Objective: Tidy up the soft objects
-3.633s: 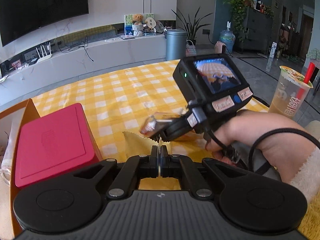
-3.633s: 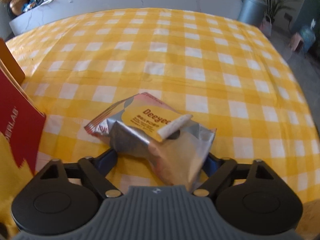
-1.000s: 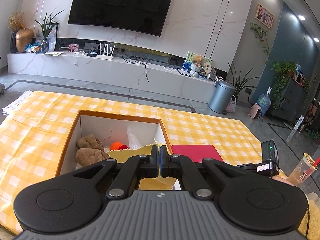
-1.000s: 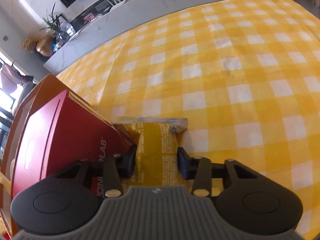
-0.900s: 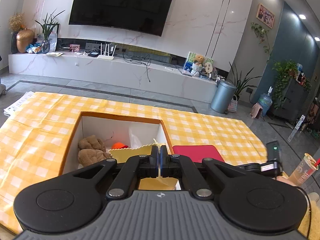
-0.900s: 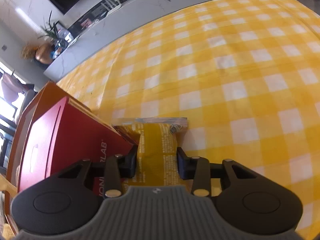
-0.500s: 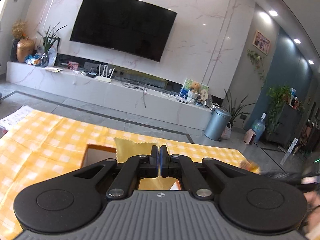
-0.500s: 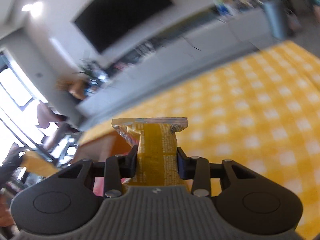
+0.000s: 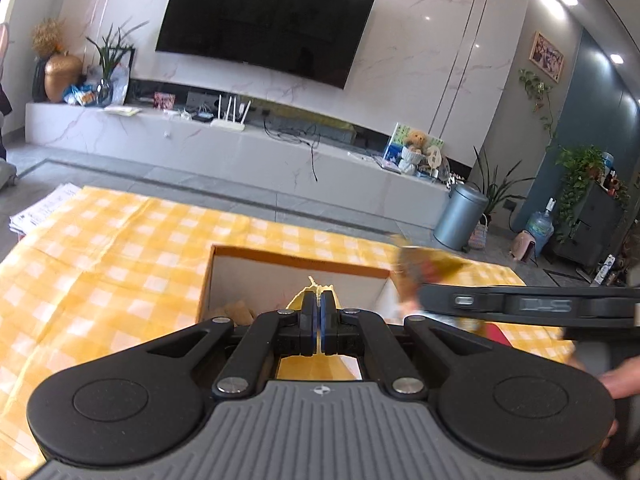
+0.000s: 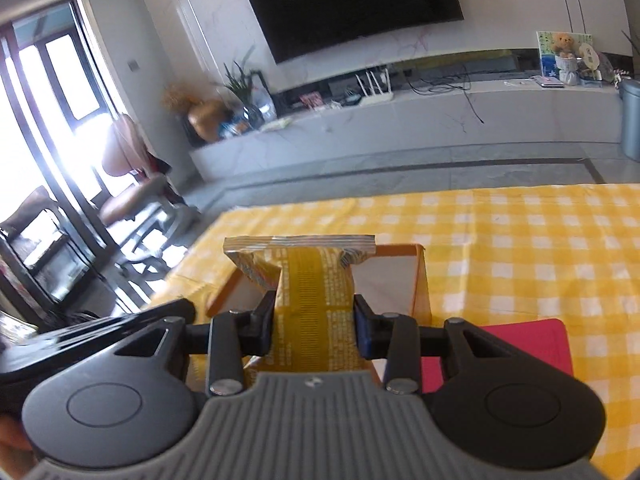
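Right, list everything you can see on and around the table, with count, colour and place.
snack packet: 1, yellow with a silver seal, in the right gripper above the box.
cloth: 1, yellow, pinched in the left gripper over the box.
open box: 1, orange outside and white inside, on the table.
plush toy: 1 visible, brown, inside the box.
lid: 1, red, right of the box.
tablecloth: 1, yellow and white check, over the table.
television: 1, black, on the wall.
bin: 1, grey, on the floor.
left gripper: 1, black, shut.
right gripper: 1, black, shut.
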